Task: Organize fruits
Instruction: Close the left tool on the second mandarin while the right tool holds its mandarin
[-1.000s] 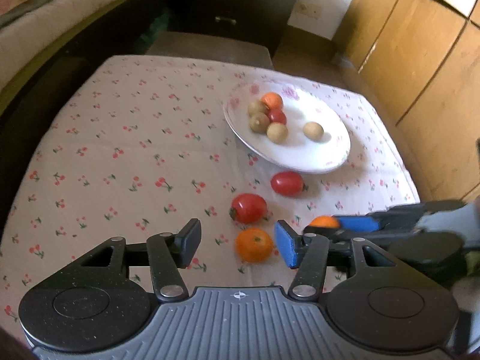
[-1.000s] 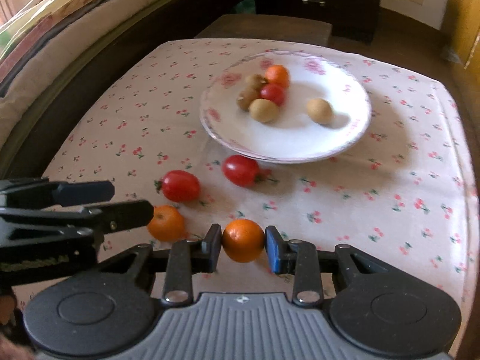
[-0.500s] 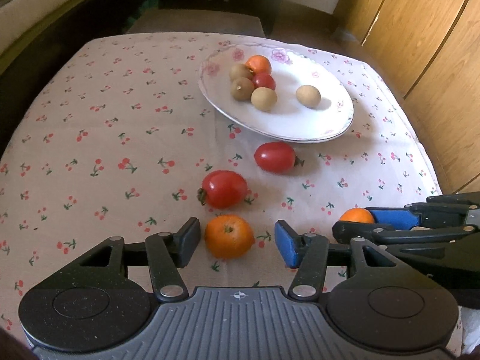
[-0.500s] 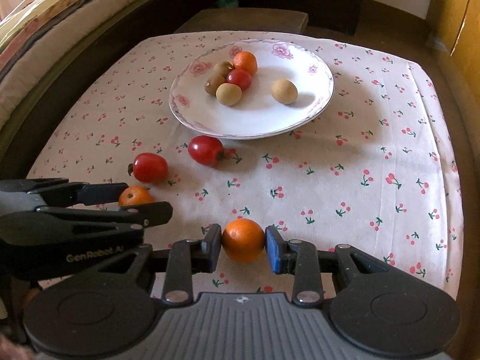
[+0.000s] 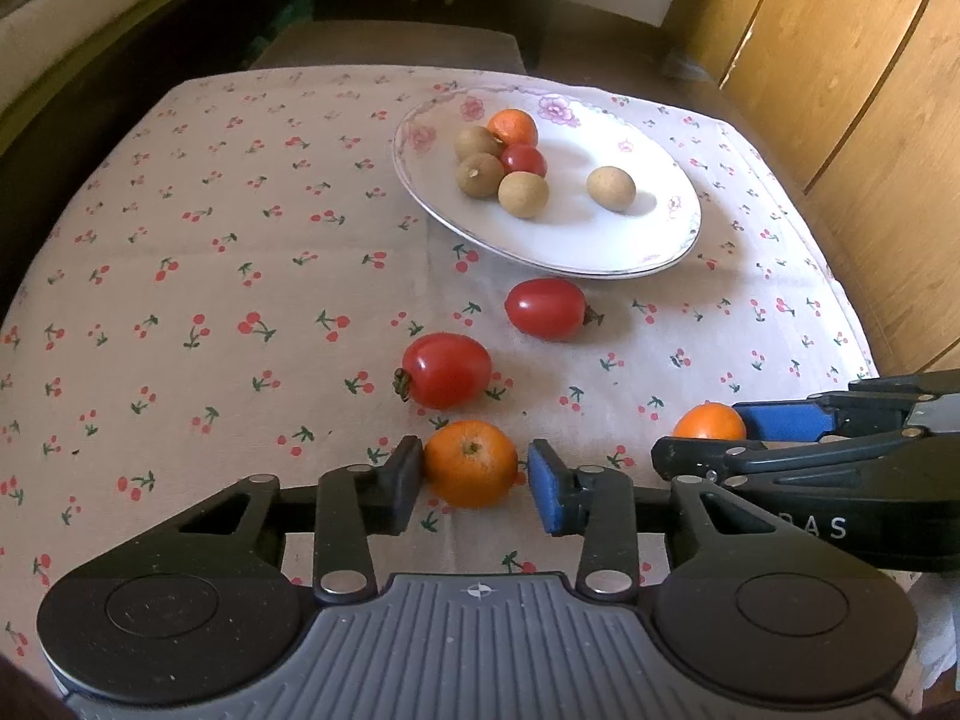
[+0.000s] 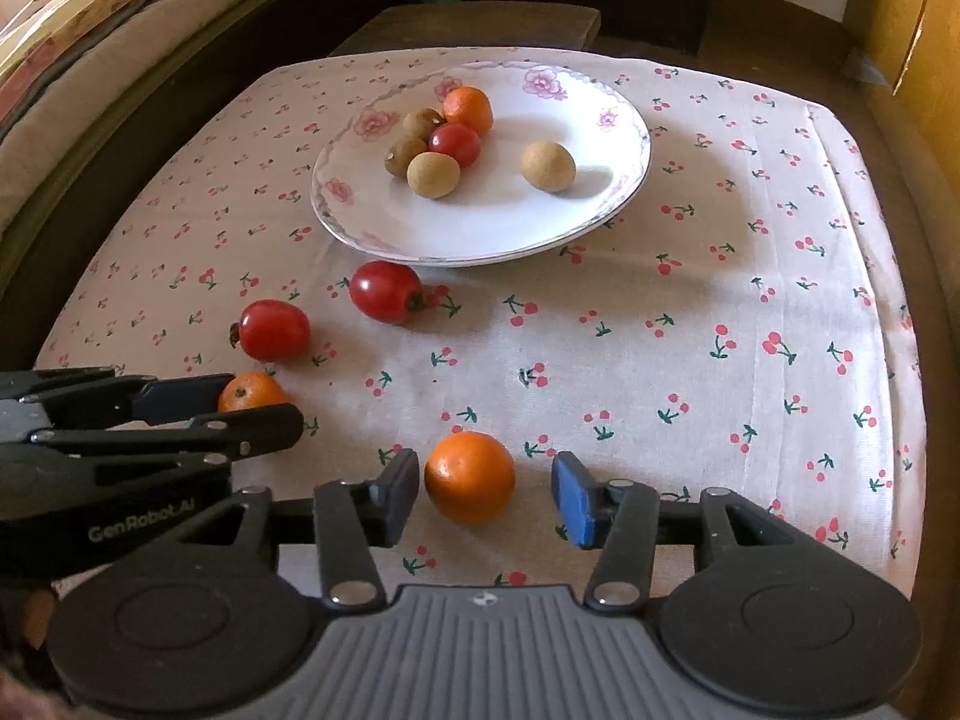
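In the left wrist view my left gripper (image 5: 475,474) straddles an orange (image 5: 471,462) on the cherry-print cloth. Its jaws are closing: the black pad touches the fruit, and a sliver of gap remains at the blue pad. My right gripper (image 6: 486,489) is opening, and a second orange (image 6: 470,477) rests on the cloth between its fingers, clear of both pads. Two red tomatoes (image 5: 447,369) (image 5: 546,307) lie between the grippers and a white flowered plate (image 5: 600,252). The plate holds an orange, a small tomato and several brown longans.
The cloth-covered table ends close on the right, beside wooden cupboard doors (image 5: 870,90). A dark stool (image 5: 384,45) stands beyond the far edge. A cushioned bed or sofa (image 6: 90,60) runs along the left. The two grippers sit side by side at the near edge.
My left gripper came forward and down over its orange, and its jaws then narrowed around it. The right jaws spread, letting their orange go onto the cloth.
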A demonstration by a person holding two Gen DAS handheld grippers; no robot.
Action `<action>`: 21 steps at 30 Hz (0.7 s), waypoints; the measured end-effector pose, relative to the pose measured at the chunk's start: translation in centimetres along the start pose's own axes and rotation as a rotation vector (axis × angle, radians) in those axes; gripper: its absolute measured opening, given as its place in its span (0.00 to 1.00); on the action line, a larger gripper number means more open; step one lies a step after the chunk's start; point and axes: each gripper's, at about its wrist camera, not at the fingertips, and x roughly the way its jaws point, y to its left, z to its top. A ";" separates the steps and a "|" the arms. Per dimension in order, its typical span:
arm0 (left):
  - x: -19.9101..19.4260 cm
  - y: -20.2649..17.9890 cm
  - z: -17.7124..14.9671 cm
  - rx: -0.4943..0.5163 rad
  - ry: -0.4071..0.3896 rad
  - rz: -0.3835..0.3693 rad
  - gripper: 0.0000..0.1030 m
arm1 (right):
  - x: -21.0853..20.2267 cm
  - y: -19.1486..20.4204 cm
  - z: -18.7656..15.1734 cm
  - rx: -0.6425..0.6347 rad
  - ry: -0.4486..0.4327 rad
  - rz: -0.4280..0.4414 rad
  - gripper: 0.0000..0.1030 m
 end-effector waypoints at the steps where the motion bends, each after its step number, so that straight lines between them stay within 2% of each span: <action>1: 0.0 0.0 0.0 -0.001 0.000 -0.001 0.50 | 0.0 0.0 0.0 0.002 -0.004 0.001 0.48; 2: 0.0 -0.1 0.1 -0.003 0.001 -0.005 0.54 | 0.0 0.1 0.1 0.004 -0.006 0.004 0.48; 5: 0.2 0.1 0.2 -0.017 0.003 -0.001 0.57 | -0.1 0.3 0.2 -0.006 -0.014 -0.008 0.48; 13: 0.2 0.2 0.1 -0.010 -0.002 0.014 0.57 | 0.3 0.5 0.2 -0.027 -0.015 -0.019 0.47; 15: 0.3 0.1 0.1 0.003 -0.007 0.020 0.55 | 0.3 0.6 0.1 -0.040 -0.017 -0.028 0.47; 19: 0.2 -0.5 -0.2 0.047 -0.018 0.040 0.45 | 0.1 1.7 -0.2 -0.096 -0.020 -0.047 0.33; 21: 0.1 -0.7 -0.2 0.059 -0.019 0.038 0.41 | -0.1 2.0 -0.3 -0.111 -0.021 -0.049 0.33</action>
